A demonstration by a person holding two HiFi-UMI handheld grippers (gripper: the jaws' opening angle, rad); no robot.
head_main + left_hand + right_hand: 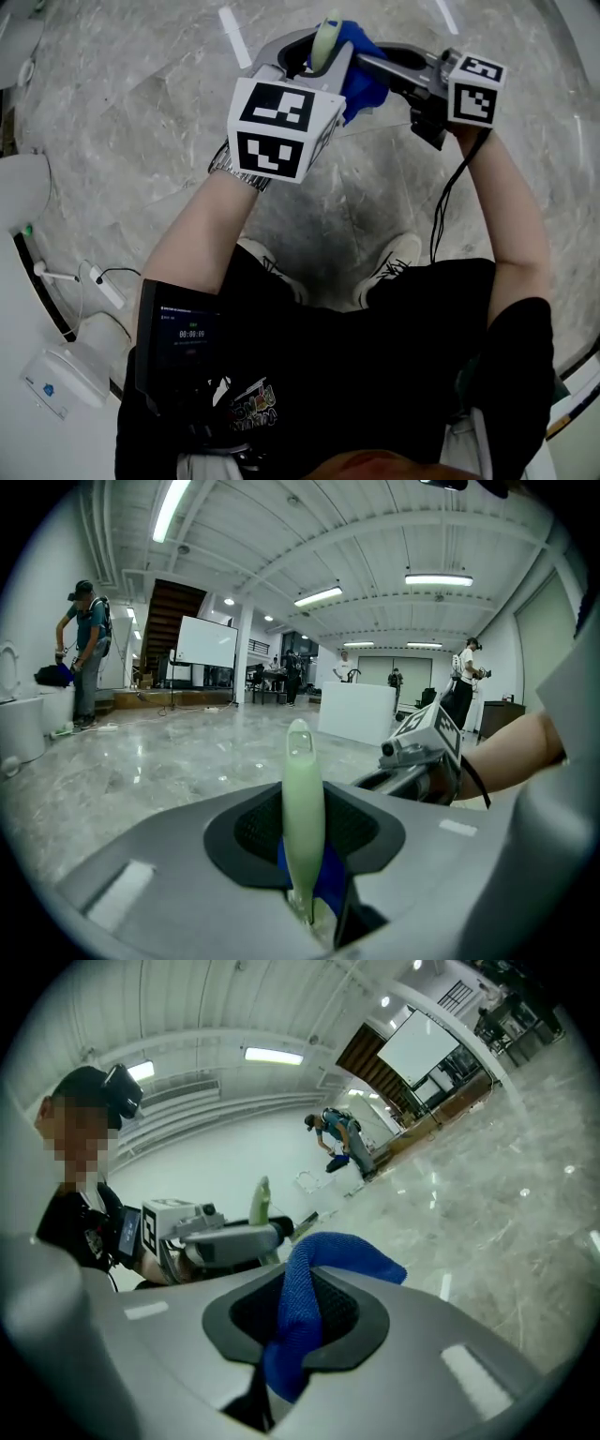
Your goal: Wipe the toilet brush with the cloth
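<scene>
The toilet brush shows only as a pale green handle (325, 39), upright in my left gripper (314, 58), which is shut on it; the brush head is hidden. In the left gripper view the handle (302, 803) stands between the jaws of the left gripper (306, 860), with blue cloth (330, 878) just behind it. My right gripper (386, 67) is shut on the blue cloth (362, 73), which bunches against the handle. In the right gripper view the cloth (307, 1302) hangs out of the right gripper (292, 1327), and the left gripper (223, 1241) with the handle (260, 1200) is close beyond.
Grey marble floor lies below both grippers, held up in front of the person's chest. White fixtures (21, 186) and a white box (54, 380) with a cable stand at the left. Another person (87, 653), a whiteboard (206, 641) and a white counter (356, 711) are far off.
</scene>
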